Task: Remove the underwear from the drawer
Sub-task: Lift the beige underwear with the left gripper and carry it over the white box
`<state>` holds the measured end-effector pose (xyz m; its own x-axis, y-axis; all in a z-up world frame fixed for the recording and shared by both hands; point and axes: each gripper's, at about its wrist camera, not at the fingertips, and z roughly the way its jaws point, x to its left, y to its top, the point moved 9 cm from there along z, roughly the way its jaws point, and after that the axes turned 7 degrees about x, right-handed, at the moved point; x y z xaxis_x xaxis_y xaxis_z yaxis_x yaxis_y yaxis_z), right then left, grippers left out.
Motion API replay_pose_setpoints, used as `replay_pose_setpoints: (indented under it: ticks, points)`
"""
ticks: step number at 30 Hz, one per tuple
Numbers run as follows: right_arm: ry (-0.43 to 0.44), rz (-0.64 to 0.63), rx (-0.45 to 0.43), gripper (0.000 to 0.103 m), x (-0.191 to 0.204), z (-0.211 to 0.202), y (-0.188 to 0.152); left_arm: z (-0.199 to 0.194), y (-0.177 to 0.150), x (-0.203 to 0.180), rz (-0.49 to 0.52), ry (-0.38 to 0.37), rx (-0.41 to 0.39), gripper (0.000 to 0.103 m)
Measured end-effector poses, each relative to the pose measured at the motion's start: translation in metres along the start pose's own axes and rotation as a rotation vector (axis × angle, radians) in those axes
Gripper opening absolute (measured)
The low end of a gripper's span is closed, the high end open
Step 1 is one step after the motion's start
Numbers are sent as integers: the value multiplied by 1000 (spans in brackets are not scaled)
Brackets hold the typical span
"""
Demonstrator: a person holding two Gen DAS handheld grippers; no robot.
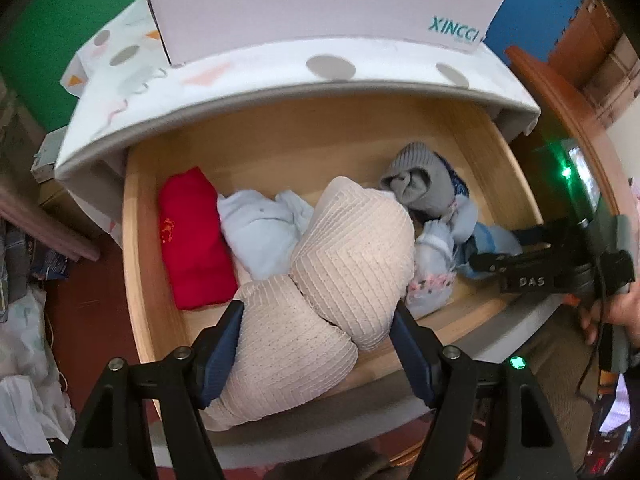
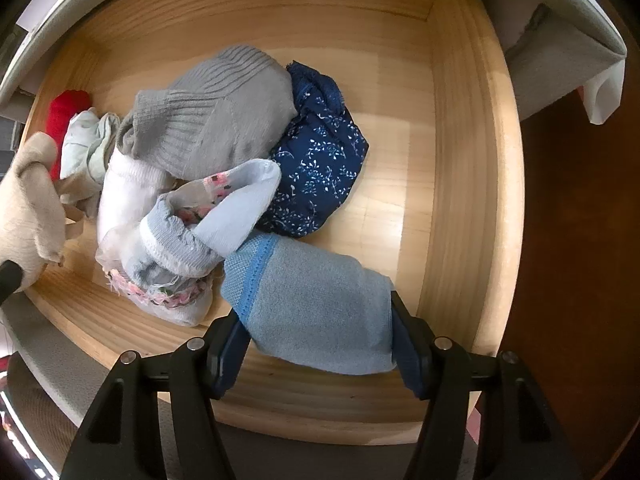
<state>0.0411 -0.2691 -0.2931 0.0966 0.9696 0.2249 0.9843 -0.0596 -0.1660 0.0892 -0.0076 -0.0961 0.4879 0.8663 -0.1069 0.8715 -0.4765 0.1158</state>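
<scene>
A beige padded bra point(image 1: 352, 248) hangs a little above the open wooden drawer point(image 1: 136, 240), and my left gripper point(image 1: 318, 344) is shut on its lower cup. The same bra point(image 2: 28, 208) shows at the left edge of the right wrist view. At the drawer's point(image 2: 472, 160) front right corner a grey-blue knitted piece with a blue band point(image 2: 320, 300) lies on the floor. My right gripper point(image 2: 318, 340) points down over it with both pads against its sides. From the left wrist view the right gripper point(image 1: 496, 246) is seen reaching in from the right, held by a hand point(image 1: 616, 312).
Left in the drawer are a red folded cloth point(image 1: 192, 236), a pale blue bundle point(image 1: 260, 232), a grey ribbed sock point(image 2: 216, 116), a navy flowered piece point(image 2: 320, 152) and a white piece with pink trim point(image 2: 160, 240). A white box point(image 1: 320, 0) stands on the patterned cloth-covered top point(image 1: 240, 76).
</scene>
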Motion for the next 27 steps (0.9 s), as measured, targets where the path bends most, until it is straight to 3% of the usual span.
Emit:
replay_pose_setpoints:
  ticks: [11, 27]
  points:
    - [18, 10, -16, 60, -13, -10, 0, -35, 3, 3, -62, -45, -65, 73]
    - [14, 13, -20, 60, -16, -12, 1, -111, 39, 16, -157, -61, -227, 73]
